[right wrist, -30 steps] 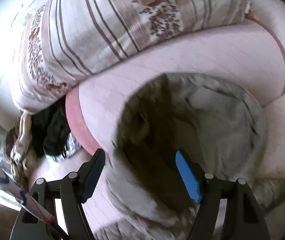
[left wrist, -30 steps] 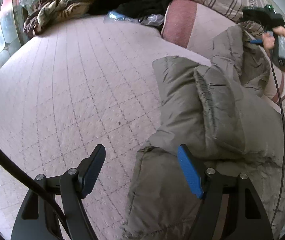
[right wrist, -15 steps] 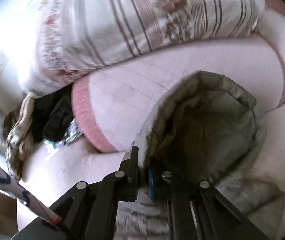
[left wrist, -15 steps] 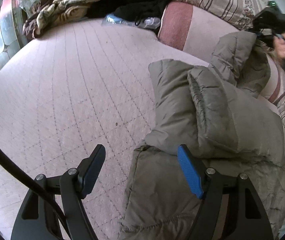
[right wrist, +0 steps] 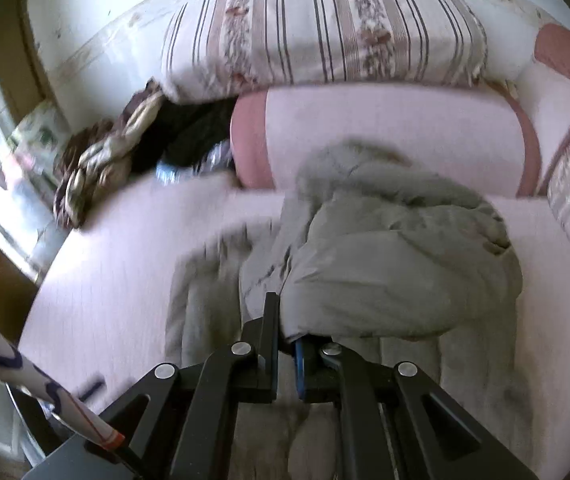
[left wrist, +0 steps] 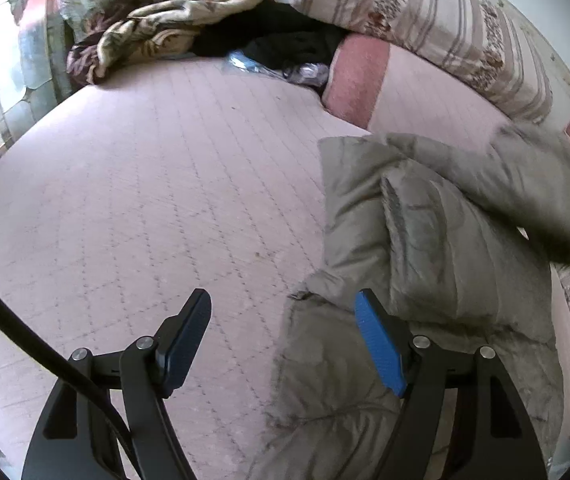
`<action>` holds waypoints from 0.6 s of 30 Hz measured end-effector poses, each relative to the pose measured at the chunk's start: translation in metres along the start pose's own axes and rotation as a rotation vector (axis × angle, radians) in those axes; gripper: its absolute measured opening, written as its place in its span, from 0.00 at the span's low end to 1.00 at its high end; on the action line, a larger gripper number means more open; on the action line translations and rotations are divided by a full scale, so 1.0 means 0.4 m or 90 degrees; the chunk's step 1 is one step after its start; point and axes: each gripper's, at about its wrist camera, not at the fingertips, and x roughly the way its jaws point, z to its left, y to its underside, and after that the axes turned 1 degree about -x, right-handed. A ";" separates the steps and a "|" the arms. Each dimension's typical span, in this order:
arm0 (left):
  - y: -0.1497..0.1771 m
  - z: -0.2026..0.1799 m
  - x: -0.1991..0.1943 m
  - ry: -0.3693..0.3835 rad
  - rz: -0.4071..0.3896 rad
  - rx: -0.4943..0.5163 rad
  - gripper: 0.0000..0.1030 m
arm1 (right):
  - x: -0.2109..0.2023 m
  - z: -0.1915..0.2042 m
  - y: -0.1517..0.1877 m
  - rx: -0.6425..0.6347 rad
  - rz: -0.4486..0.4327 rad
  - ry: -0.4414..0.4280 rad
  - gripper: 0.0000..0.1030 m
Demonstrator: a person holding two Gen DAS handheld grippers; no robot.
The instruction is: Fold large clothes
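Note:
An olive-grey padded jacket (left wrist: 425, 264) lies on the right side of a pale pink quilted bed (left wrist: 145, 200), its sleeves folded in over the body. My left gripper (left wrist: 285, 336) is open and empty, hovering over the jacket's near left edge. My right gripper (right wrist: 287, 344) is shut on the jacket's hood (right wrist: 385, 264) and holds it lifted over the jacket body. In the left wrist view the hood (left wrist: 533, 188) appears as a blurred fold over the upper right of the jacket.
A striped floral pillow (left wrist: 425, 20) and a pink bolster (left wrist: 405, 92) line the far side. A crumpled brown-and-cream blanket (left wrist: 157, 36), dark clothes (left wrist: 281, 40) and a plastic bag (left wrist: 269, 68) sit in the far corner. A window (left wrist: 13, 60) is at the left.
My right gripper closed on the hood and pulled it up and toward the jacket body. My left gripper stayed open and barely moved.

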 end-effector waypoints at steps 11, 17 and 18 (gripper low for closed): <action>-0.005 0.052 0.030 -0.017 0.024 -0.048 0.71 | 0.272 0.006 0.217 0.060 0.084 0.050 0.06; 0.000 0.049 0.042 -0.028 0.030 -0.047 0.71 | 0.211 0.014 0.193 0.003 0.054 0.056 0.14; 0.000 0.048 0.039 -0.027 0.028 -0.046 0.71 | 0.186 0.013 0.190 -0.016 0.048 0.059 0.22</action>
